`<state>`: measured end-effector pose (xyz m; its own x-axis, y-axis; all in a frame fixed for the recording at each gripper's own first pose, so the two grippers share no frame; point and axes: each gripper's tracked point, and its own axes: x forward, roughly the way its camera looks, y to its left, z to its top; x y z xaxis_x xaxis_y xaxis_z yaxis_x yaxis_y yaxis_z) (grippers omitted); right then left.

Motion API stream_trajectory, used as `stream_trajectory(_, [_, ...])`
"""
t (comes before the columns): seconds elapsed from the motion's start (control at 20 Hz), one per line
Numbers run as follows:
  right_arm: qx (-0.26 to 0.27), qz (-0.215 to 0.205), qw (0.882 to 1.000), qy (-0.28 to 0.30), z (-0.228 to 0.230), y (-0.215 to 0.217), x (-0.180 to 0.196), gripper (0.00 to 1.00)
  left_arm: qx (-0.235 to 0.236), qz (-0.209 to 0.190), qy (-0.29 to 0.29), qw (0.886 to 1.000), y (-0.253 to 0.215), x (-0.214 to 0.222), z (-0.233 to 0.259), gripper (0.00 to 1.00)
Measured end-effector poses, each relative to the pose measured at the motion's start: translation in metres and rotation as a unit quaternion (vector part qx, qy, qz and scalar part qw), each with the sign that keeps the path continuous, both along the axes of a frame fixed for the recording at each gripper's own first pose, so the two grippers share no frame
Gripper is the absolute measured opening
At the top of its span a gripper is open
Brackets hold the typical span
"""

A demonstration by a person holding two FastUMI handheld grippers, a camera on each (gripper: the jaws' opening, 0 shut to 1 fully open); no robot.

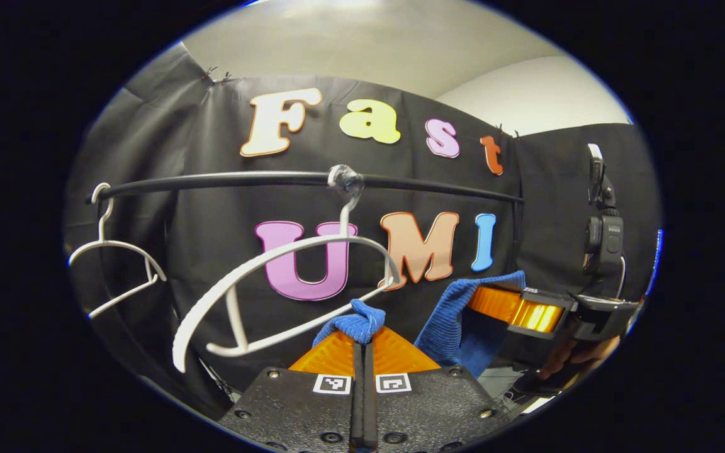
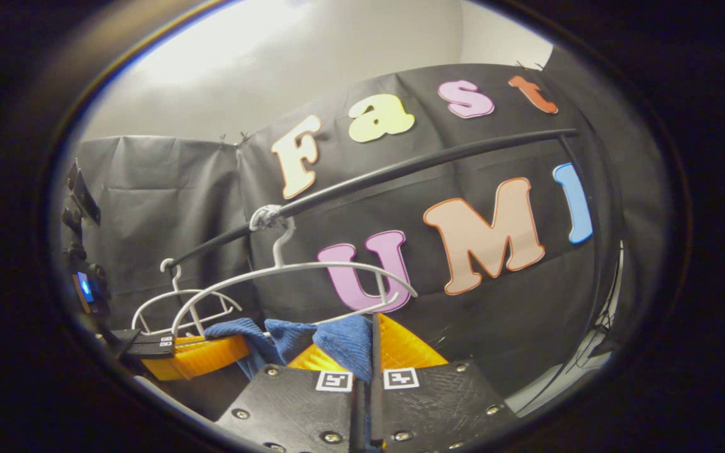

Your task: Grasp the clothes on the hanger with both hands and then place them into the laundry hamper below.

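Note:
A blue knitted cloth (image 1: 447, 321) hangs between my two grippers, off the hanger and just below it. In the left gripper view, my left gripper (image 1: 363, 340) is shut on a bunched corner of the cloth. The right gripper (image 1: 479, 297) is at the right, with the cloth draped over its fingers. In the right gripper view, my right gripper (image 2: 372, 333) is shut on a fold of the blue cloth (image 2: 343, 343). The left gripper (image 2: 243, 347) holds the other end at lower left. The bare white hanger (image 1: 287, 277) (image 2: 287, 270) hangs from the black rail (image 1: 243, 179) (image 2: 413, 167).
A second bare white hanger (image 1: 117, 264) (image 2: 180, 308) hangs at the rail's far end. A person's hand (image 1: 579, 355) holds the right gripper, with a black camera mount (image 1: 603, 233) above it. The black cloth wall stands close behind the rail.

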<state>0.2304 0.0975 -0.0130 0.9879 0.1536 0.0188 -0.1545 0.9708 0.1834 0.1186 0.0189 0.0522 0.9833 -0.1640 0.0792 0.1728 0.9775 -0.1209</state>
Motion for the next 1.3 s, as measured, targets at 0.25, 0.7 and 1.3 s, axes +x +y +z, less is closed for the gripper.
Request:
stream_trajectory(0.25, [0.0,0.011,1.0,0.02,-0.023,0.011,0.009,0.0,0.016,-0.026,0.003,1.0,-0.021,0.02,-0.016,0.0])
stream_trajectory(0.7, [-0.042,-0.022,0.991,0.125,-0.119,-0.032,0.046,0.04,0.034,-0.016,0.103,0.994,-0.032,0.073,-0.123,0.0])
stream_trajectory(1.3, [-0.04,-0.028,0.964,0.263,-0.269,-0.049,0.049,0.05,0.064,-0.025,0.229,0.971,-0.043,0.108,-0.255,0.01])
